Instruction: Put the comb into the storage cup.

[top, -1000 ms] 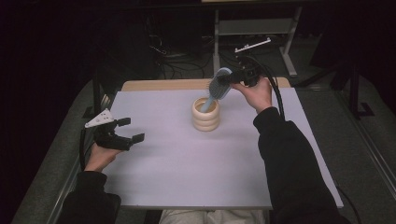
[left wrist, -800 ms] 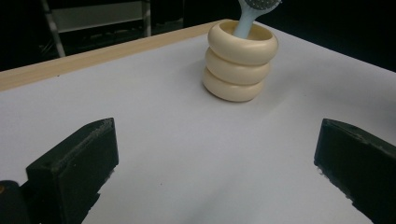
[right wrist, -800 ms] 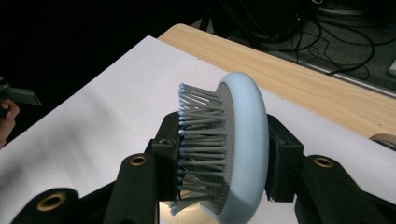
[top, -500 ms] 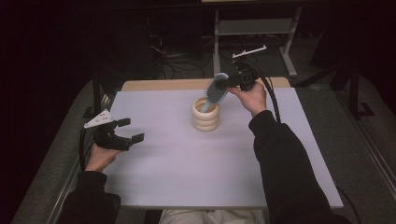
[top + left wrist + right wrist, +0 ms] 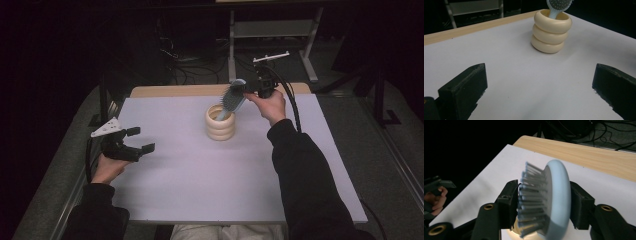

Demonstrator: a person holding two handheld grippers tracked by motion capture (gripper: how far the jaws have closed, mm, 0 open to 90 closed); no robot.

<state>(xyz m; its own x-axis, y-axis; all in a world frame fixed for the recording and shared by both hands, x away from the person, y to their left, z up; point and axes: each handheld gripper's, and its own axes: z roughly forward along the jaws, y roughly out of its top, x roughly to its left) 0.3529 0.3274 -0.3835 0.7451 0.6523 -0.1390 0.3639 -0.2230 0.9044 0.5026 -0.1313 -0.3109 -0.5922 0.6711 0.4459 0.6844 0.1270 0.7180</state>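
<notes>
A cream cup of three stacked rings (image 5: 220, 125) (image 5: 551, 30) stands at the far middle of the white mat. A pale blue hairbrush (image 5: 232, 97) (image 5: 554, 195) (image 5: 559, 3) leans in it, handle down, head sticking out to the right. My right gripper (image 5: 245, 89) (image 5: 541, 200) has the brush head between its jaws, one pad at the bristle tips and the other at the smooth back. The jaws have just been opening, and the pads no longer squeeze the bristles. My left gripper (image 5: 142, 139) (image 5: 540, 75) rests open on the mat at the left, with nothing in it.
The white mat (image 5: 200, 190) covers a table whose wooden edge (image 5: 175, 91) shows at the back. A metal stand (image 5: 270, 30) and cables sit on the dark floor behind. The right gripper's cable (image 5: 292, 107) trails down over the mat's right part.
The right gripper has come down with the brush, whose handle now sits deeper in the cup. Its jaws have spread apart. The left hand has kept still.
</notes>
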